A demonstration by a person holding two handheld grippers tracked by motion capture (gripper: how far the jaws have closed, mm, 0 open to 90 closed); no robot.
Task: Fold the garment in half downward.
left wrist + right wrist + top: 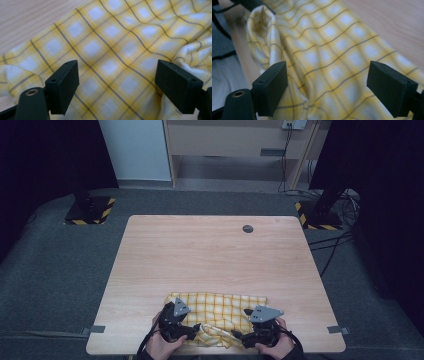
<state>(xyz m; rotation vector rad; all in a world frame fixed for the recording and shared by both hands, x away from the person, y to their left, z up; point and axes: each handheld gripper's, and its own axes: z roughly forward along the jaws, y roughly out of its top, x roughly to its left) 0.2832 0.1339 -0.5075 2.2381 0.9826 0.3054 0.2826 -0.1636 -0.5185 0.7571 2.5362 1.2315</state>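
Wooden table (210,260), near edge: yellow checked cloth (220,309) lies crumpled there. Left gripper (192,331) and right gripper (239,336) flank its bunched near fold (jaws apart, cloth between, unclamped).

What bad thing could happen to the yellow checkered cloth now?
The cloth lies bunched at the table's near edge, so a nudge might drag it off toward the person. The left gripper and right gripper both stand open over it, so closing on a loose ridge may grab just one fold and leave it more crumpled.
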